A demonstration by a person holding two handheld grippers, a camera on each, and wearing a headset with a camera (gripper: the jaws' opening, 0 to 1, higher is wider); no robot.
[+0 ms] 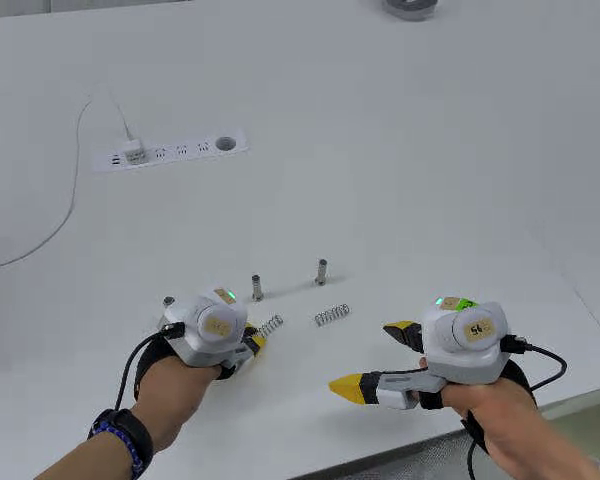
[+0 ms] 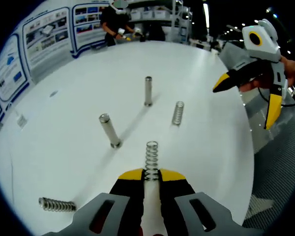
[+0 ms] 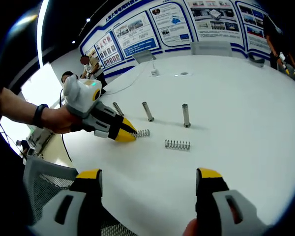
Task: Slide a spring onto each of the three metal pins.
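My left hand-held gripper (image 2: 151, 173) is clamped on one end of a spring (image 2: 151, 155), whose free end points out over the white bench (image 1: 430, 150) toward two upright metal pins, the nearer pin (image 2: 109, 130) and the farther pin (image 2: 148, 91). A second spring (image 1: 331, 315) lies loose on the bench beside the farther pin. My right hand-held gripper (image 3: 150, 174) hovers above the bench edge, jaws wide apart, holding nothing.
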